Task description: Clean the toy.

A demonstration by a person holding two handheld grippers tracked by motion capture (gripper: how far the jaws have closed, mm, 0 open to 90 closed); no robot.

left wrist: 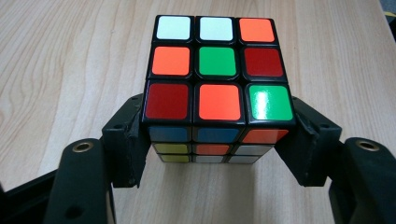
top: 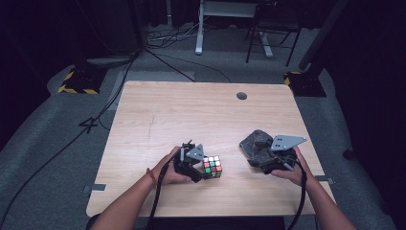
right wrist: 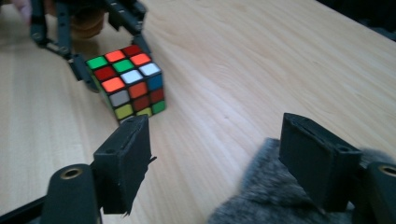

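Left tongs [left wrist: 217,140] are clamping the cube [left wrist: 216,88] low in frame, pads gripping just its near corners, so it risks twisting out if lifted. Cube is sitting on the bench [top: 201,110], lower centre. Right tongs [right wrist: 215,154] are standing open over grey furry cloth [right wrist: 266,200], holding nothing.

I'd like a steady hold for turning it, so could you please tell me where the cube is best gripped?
Grip the cube on two opposite flat side faces, coming in level along the table. The left gripper already straddles it that way; flat parallel sides suit its pads.
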